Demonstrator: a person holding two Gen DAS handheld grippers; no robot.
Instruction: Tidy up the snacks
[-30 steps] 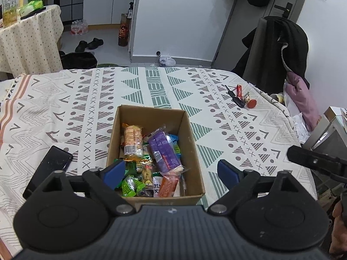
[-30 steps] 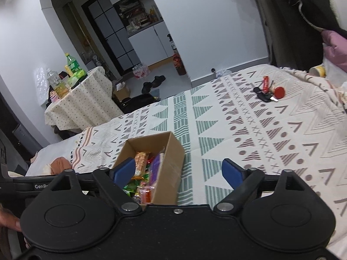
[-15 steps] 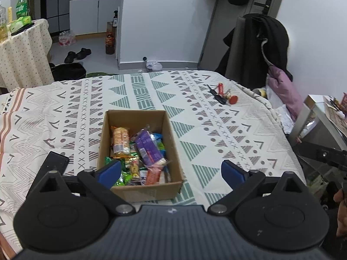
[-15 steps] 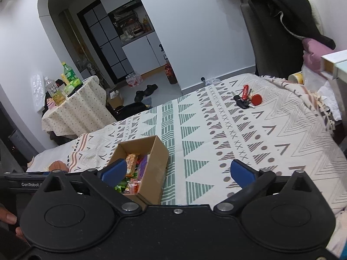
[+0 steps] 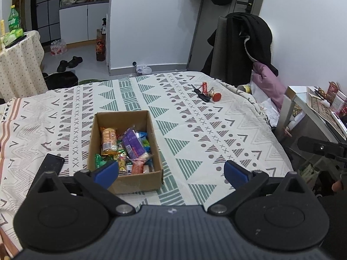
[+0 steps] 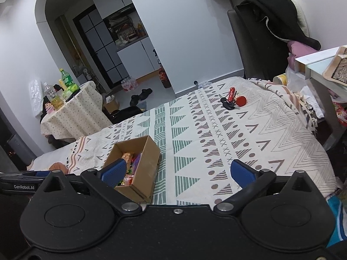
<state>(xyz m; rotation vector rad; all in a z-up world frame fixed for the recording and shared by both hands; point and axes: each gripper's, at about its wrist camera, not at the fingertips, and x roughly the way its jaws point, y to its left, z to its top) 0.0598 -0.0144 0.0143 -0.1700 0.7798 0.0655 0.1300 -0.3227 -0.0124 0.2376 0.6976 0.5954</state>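
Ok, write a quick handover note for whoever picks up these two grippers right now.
Left gripper: open, empty, held back from the cardboard box.
Right gripper: open, empty, beside the box.
Snacks: all in the box on the patterned cloth, loosely piled.
Off-task: a phone left of the box, keys at the far side.
Done: snacks gathered in the box. Left: cannot tell; perhaps tidy them.

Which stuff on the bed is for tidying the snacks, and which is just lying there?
For the job:
cardboard box
snacks inside it
left gripper, open
right gripper, open

Just lying about:
keys with red tags
black phone beside the box
black coat on the chair
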